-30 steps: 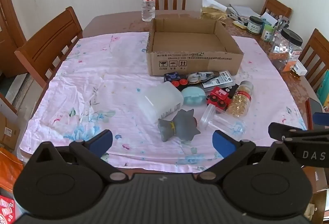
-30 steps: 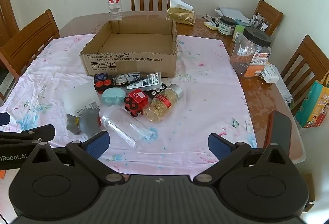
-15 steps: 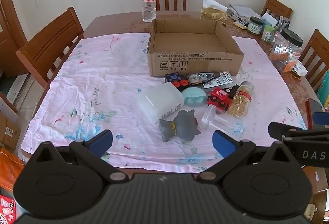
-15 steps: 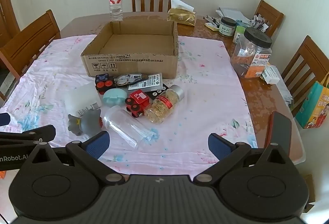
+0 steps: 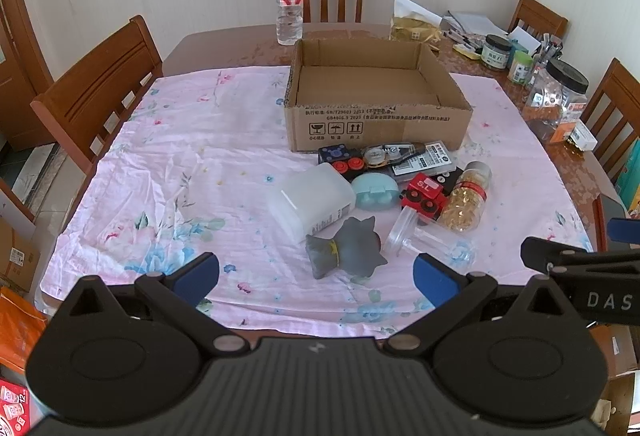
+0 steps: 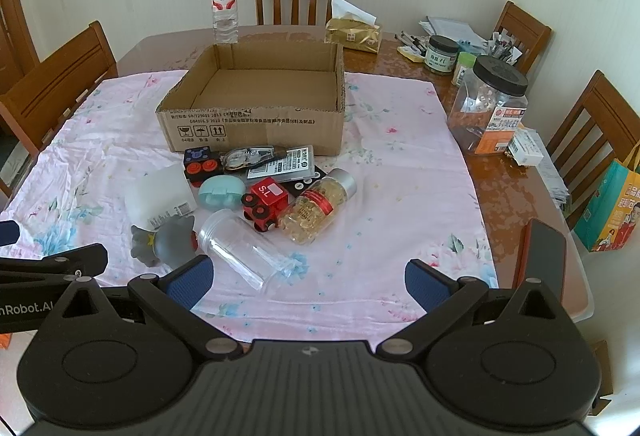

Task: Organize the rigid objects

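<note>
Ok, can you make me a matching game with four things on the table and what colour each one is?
Things:
1. toy train
2. cat-like figure
3. oval case
4. cardboard box

Colours:
A. brown
B. light blue
C. red
D. grey

Pairs: 1-C, 2-D, 3-B, 4-A
</note>
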### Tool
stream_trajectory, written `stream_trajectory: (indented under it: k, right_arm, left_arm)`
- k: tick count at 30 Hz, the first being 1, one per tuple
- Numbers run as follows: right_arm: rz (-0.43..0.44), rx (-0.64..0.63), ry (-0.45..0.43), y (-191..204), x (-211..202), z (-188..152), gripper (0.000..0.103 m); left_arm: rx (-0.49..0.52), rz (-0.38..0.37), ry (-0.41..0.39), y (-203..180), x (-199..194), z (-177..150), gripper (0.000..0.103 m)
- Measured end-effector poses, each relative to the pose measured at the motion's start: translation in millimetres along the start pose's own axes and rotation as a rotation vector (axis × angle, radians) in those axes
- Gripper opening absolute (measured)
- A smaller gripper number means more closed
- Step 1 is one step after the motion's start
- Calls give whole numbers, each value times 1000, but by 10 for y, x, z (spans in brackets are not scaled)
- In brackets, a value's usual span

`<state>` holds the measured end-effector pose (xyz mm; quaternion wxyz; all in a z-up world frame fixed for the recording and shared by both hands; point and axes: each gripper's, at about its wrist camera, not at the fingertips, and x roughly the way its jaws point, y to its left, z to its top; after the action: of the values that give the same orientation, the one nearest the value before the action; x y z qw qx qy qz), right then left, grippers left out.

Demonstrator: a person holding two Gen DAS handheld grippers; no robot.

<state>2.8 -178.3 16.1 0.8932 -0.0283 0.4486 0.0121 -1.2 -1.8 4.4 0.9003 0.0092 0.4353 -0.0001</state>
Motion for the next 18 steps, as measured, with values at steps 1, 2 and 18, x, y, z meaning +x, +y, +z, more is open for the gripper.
stream_trajectory:
  k: [1,2,18]
  right_arm:
    - [0,1,-1,-2,-1,-2,103]
    - [0,1,-2,-2,0,-1,103]
    - [9,-4,0,-36,22,22,103]
  left_arm:
    - [0,0,-1,0,0,0,103]
    - [0,-1,0,3,1,-1,103]
    - [-8,5,0,-42,-11,26,103]
